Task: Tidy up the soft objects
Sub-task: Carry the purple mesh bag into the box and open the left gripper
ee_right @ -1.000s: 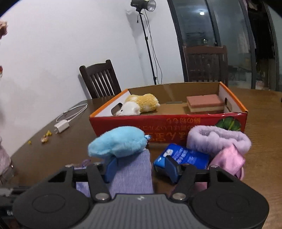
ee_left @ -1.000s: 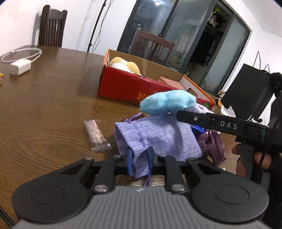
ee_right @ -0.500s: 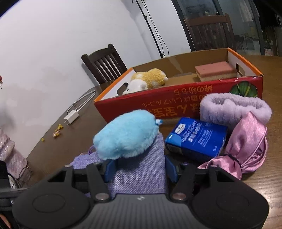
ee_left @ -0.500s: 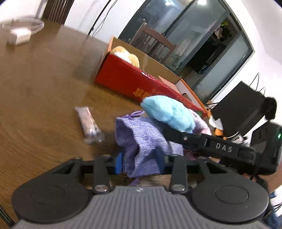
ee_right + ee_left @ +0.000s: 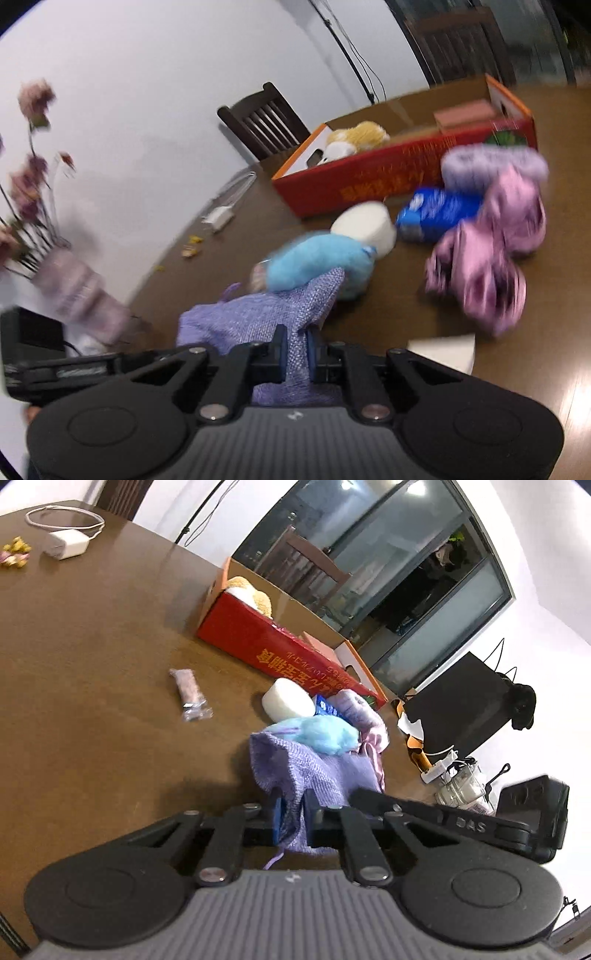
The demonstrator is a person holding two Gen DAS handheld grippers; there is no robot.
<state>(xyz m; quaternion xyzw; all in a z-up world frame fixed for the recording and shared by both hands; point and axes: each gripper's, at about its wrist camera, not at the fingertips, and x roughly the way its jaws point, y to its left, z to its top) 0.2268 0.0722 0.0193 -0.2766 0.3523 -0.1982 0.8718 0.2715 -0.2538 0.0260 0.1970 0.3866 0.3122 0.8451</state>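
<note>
A lavender woven pouch [image 5: 317, 771] is held between both grippers above the brown table [image 5: 92, 672]. My left gripper [image 5: 291, 816] is shut on one edge of it. My right gripper [image 5: 295, 350] is shut on the other edge of the pouch [image 5: 258, 321]. A fluffy blue plush [image 5: 321, 733] sits at the pouch's open mouth, partly inside; it also shows in the right wrist view [image 5: 317, 262]. The right view is blurred by motion.
A red cardboard box [image 5: 280, 653] holds a yellow plush [image 5: 358, 136] and a pink sponge [image 5: 465, 114]. A white foam cylinder [image 5: 369, 225], blue tissue pack [image 5: 439, 214], purple fluffy band [image 5: 491, 166] and pink satin cloth [image 5: 487, 266] lie nearby. A wrapped snack [image 5: 188, 694] and charger [image 5: 66, 544] lie left.
Both grippers have lifted and tilted the pouch with the blue plush, pulling it back from the box. The right gripper has closed on the pouch. A white foam cylinder has come into view.
</note>
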